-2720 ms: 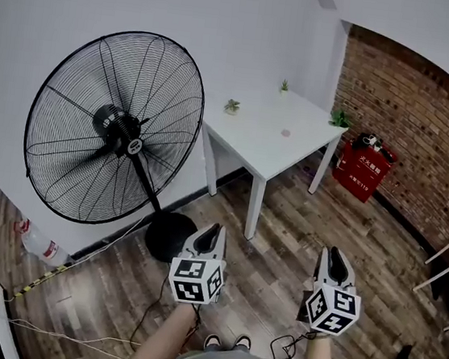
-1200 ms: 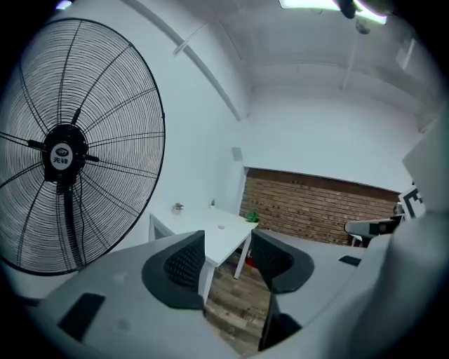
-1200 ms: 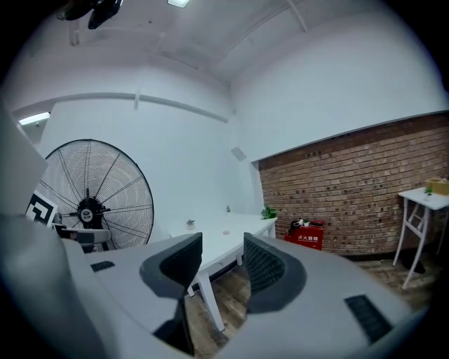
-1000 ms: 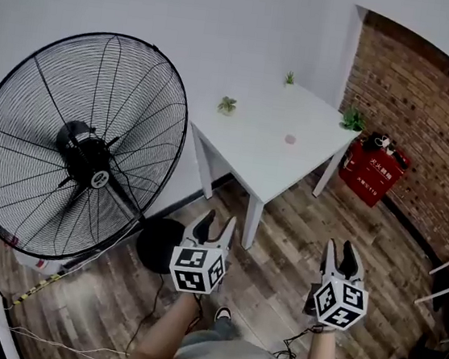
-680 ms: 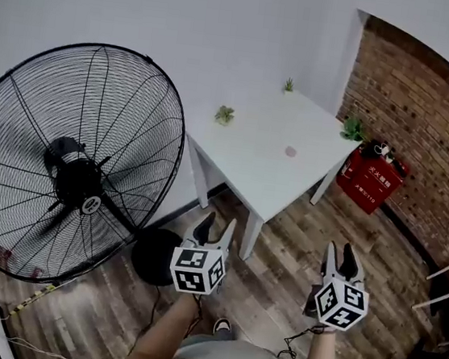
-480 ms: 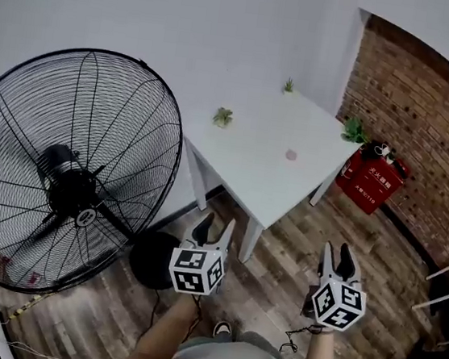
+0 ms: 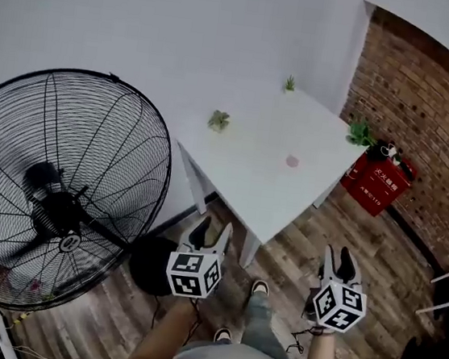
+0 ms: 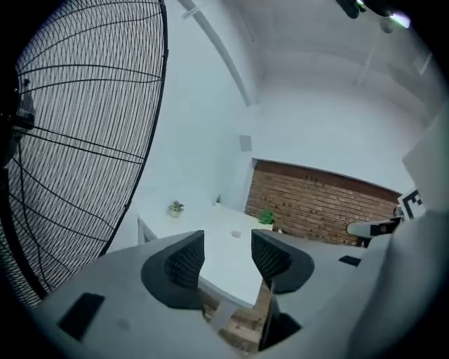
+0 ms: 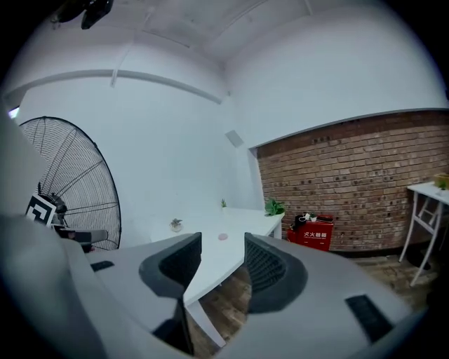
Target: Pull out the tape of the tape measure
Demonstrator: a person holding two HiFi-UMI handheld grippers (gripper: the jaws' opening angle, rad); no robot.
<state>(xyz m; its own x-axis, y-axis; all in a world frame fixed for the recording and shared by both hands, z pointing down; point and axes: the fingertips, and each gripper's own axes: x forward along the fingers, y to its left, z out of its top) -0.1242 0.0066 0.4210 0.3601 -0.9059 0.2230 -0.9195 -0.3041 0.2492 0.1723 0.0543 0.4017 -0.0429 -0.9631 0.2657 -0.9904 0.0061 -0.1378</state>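
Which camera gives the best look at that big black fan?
The head view: the fan shows nearly whole, down to its base. The left gripper view catches only part of its grille; the right gripper view shows it small and far.

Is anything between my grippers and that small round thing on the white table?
Nothing visible. The small round thing lies alone on the white table, plants farther back. Left gripper and right gripper are open, empty.

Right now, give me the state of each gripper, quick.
Left gripper: open, nothing between its jaws.
Right gripper: open, nothing between its jaws.
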